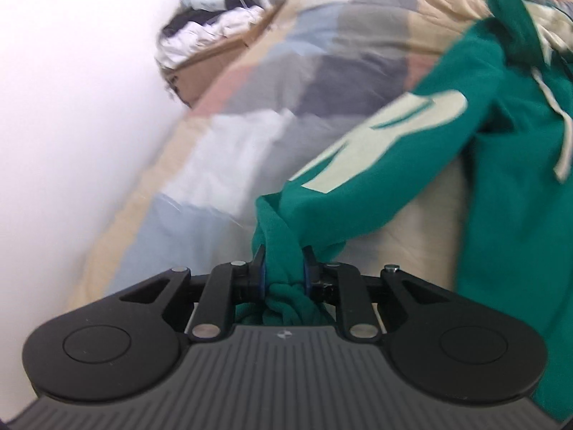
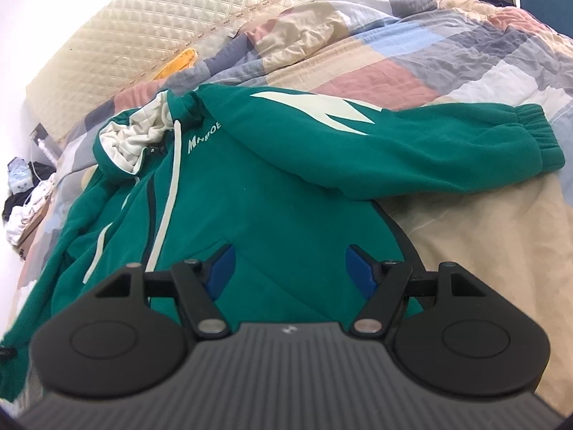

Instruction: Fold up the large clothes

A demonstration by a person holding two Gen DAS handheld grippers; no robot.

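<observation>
Left gripper [image 1: 283, 265] is seen in the left wrist view with its jaws drawn in narrow upon the bunched cuff [image 1: 277, 236] of a green hoodie's sleeve [image 1: 361, 165]; the cloth is pinched between the blue pads [image 1: 307, 268] and spills back behind them. From that grip the sleeve is stretched away and up to the right, its long axis running on a diagonal toward the hood [image 1: 512, 25] and the drawstring [image 1: 562, 132]. The body of the garment hangs down the right edge of this view. A patchwork quilt [image 1: 322, 71] lies beneath, and a cardboard box of laundry [image 1: 215, 46] stands by the wall, well apart. The view is blurred.

In the right wrist view the right gripper [image 2: 289, 270] is held with its jaws wide and nothing between them, poised over the lower front of the hoodie [image 2: 272, 215], which lies spread on the quilt [image 2: 429, 57]. The other sleeve [image 2: 394, 143] is laid across to the right, its axis nearly level in the picture, ending in a ribbed cuff [image 2: 533, 136]. The hood [image 2: 139, 139] lies up and to the left, near a quilted headboard [image 2: 179, 10].

It is judged that the coming fold turns on the held sleeve's axis: it would be carried across the body, toward the side where the right gripper waits. The free sleeve is nearer the right gripper.
</observation>
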